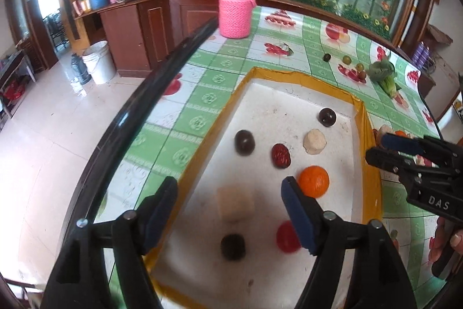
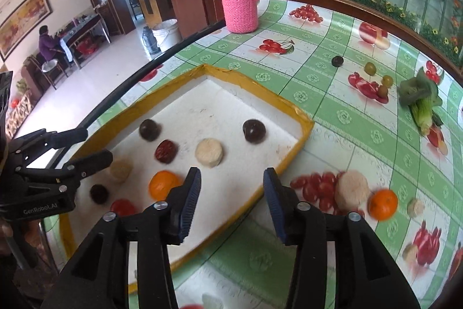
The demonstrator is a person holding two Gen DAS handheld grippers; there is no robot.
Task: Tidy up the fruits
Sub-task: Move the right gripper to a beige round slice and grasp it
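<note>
A white tray with a yellow-taped rim (image 1: 275,73) (image 2: 260,94) holds an orange (image 1: 314,181) (image 2: 162,184), a red date (image 1: 280,155), a pale round slice (image 1: 314,141) (image 2: 209,152), a red tomato (image 1: 286,236) and several dark round fruits (image 1: 244,142). My left gripper (image 1: 230,187) (image 2: 97,145) hovers open over the tray's near end. A pale block (image 1: 235,203) lies on the tray floor below its gap, untouched. My right gripper (image 2: 232,174) (image 1: 377,148) stands open and empty over the tray's right rim. Another orange (image 2: 383,204) and a pale slice (image 2: 351,188) lie outside on the tablecloth.
A pink knit-covered jar (image 1: 234,10) (image 2: 239,2) stands at the table's far edge. Small green and dark fruits (image 2: 369,68) and a leafy vegetable (image 2: 419,97) lie at the far right. The table's black edge (image 1: 144,94) drops to the floor on the left. A person sits far off.
</note>
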